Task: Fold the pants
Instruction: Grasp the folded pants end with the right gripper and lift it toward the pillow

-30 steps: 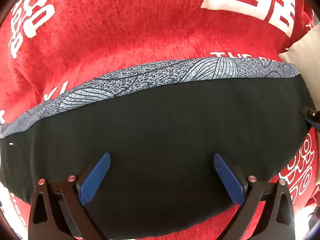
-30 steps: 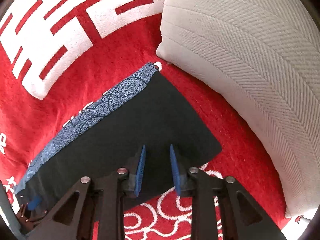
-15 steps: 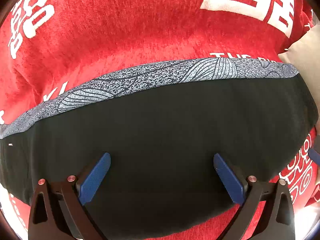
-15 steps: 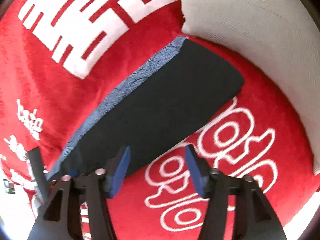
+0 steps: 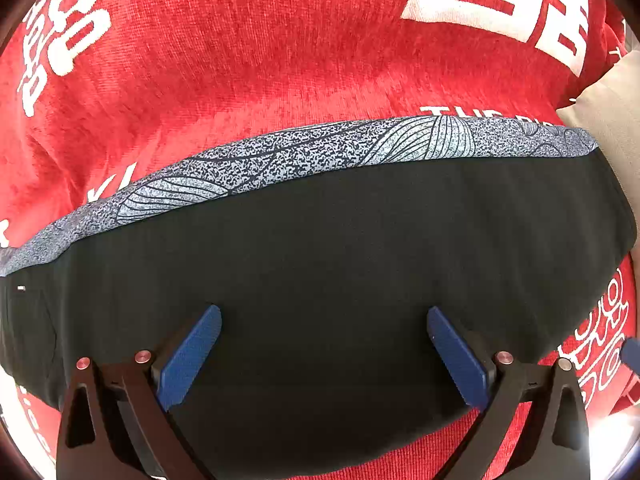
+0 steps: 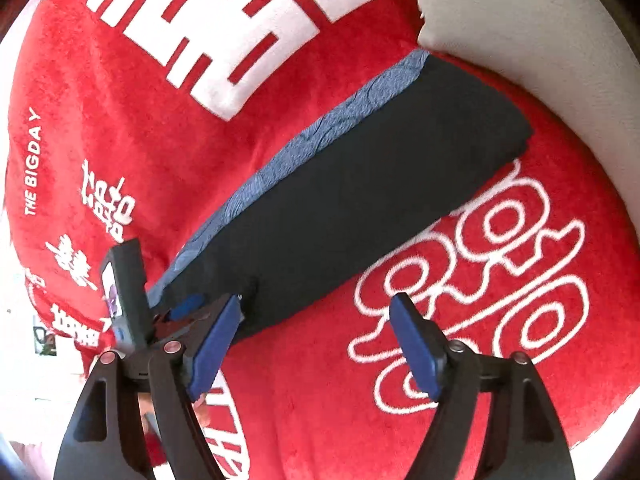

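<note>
The pants (image 5: pixel 320 264) lie folded into a long dark strip on a red blanket, with a blue patterned band (image 5: pixel 304 156) along the far edge. My left gripper (image 5: pixel 322 334) hovers open right above the dark cloth, nothing between its blue pads. In the right wrist view the same folded pants (image 6: pixel 360 184) run diagonally from lower left to upper right. My right gripper (image 6: pixel 316 320) is off the near edge of the pants, over bare blanket; its jaws are opening and hold nothing. The left gripper's body (image 6: pixel 128 292) shows at the pants' lower left end.
A red blanket (image 5: pixel 240 60) with white lettering covers the whole surface. A beige ribbed cushion (image 6: pixel 540 32) lies against the far right end of the pants, also seen as a cushion corner (image 5: pixel 612 120) in the left wrist view.
My right gripper let go of the pants' corner, opened wide and drew back toward the near side, tilting up. The left gripper and the pants stayed put.
</note>
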`<state>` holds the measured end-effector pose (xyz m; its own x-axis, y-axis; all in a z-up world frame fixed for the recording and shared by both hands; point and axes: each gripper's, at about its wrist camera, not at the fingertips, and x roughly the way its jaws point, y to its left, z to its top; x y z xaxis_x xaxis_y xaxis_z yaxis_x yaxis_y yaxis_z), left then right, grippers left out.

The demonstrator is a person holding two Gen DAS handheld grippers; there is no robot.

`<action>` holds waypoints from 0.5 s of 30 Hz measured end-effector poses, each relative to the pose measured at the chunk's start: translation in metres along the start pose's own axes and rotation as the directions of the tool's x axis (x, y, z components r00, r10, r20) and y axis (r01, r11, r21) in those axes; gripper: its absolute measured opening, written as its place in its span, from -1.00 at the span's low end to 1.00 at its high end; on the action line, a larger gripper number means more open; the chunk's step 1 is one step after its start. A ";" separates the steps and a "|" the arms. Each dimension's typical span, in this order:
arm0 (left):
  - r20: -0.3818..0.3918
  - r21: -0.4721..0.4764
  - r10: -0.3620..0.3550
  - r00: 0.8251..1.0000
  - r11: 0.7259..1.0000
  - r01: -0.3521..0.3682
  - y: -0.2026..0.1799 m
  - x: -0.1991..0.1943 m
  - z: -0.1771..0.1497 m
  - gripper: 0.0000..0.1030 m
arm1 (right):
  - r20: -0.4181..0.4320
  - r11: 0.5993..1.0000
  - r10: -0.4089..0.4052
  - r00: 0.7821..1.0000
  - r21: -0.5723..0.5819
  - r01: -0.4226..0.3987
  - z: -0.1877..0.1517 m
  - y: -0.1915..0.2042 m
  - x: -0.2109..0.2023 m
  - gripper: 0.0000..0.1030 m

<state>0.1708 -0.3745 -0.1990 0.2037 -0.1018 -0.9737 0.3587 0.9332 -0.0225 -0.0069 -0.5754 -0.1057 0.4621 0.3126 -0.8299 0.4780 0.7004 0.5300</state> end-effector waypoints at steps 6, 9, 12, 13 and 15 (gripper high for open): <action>0.002 -0.001 0.003 1.000 1.000 -0.003 0.000 -0.001 0.000 1.00 | 0.025 0.998 0.006 1.000 0.058 -0.008 -0.005 -0.013 -0.001 0.58; 0.001 -0.002 0.003 1.000 1.000 -0.003 0.000 -0.001 0.000 1.00 | 0.050 0.983 0.067 0.997 0.170 -0.074 -0.006 -0.033 -0.003 0.58; -0.016 -0.021 0.012 1.000 1.000 -0.012 0.000 -0.005 0.002 1.00 | 0.079 0.949 0.139 0.987 0.273 -0.156 -0.005 -0.055 0.000 0.57; -0.021 -0.026 0.016 1.000 1.000 -0.017 0.000 -0.006 0.003 1.00 | 0.096 0.941 0.151 0.984 0.290 -0.172 -0.004 -0.060 0.001 0.58; -0.017 -0.028 0.020 1.000 0.999 -0.021 -0.003 -0.012 0.006 1.00 | 0.138 0.932 0.161 0.977 0.306 -0.196 0.000 -0.068 0.002 0.57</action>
<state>0.1731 -0.3782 -0.1862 0.1954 -0.0769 -0.9777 0.3290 0.9443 -0.0085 -0.0385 -0.6228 -0.1434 0.6314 0.3299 -0.7018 0.5831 0.3947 0.7101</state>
